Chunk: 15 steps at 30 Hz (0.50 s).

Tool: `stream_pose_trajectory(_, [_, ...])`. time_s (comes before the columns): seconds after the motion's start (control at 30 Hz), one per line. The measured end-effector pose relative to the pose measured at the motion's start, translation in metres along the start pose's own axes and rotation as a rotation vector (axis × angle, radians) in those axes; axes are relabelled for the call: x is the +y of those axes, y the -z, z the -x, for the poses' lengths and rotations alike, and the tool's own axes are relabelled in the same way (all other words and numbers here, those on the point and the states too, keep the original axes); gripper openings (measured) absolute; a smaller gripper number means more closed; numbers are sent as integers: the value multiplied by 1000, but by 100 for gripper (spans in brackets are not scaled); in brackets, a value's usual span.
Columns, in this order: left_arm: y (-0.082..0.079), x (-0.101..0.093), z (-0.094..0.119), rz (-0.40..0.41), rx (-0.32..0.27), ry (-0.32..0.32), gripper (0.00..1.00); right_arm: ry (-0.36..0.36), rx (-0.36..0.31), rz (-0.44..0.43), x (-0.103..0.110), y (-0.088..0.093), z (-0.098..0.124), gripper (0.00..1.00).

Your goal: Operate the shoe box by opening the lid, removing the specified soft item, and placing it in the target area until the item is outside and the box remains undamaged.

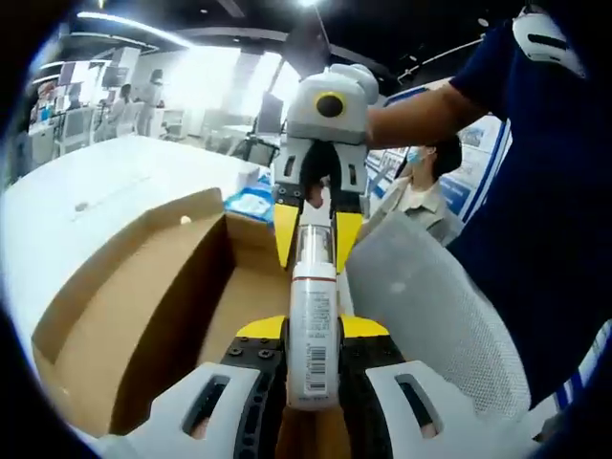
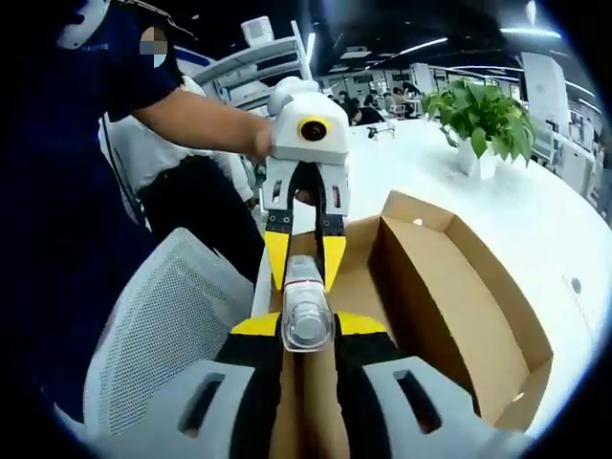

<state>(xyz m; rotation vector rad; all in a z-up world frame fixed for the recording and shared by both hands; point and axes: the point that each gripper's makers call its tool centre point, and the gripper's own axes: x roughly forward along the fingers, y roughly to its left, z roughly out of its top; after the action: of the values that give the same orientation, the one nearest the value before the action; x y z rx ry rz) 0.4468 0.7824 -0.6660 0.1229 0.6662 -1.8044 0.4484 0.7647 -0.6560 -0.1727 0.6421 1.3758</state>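
Cardboard box (image 1: 143,316) interior partly blocked by bottle (image 1: 312,335).

Bright ceiling strip lights (image 1: 120,27), white counter (image 1: 115,177) blown out w/ glare, heavy fisheye warp at edges, bg ppl soft.

Left gripper (image 1: 312,344): white moulded shells with slotted openings, black inner jaw blocks with small screw holes, yellow pads at the tips. Right gripper (image 2: 306,325): same build, white shells, black blocks, yellow tips. Seen from across, each has a pale grey-white rounded head, black linkage below it, and two tapered yellow fingers (image 1: 285,229). Person wears a dark navy short sleeve (image 1: 492,72) and dark top.
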Motion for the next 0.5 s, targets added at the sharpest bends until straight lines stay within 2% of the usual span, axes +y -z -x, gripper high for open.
stream_pose_trajectory(0.5, [-16,-10,-4,42,-53,43,16,-17,-24,16,7,-14,-4,20])
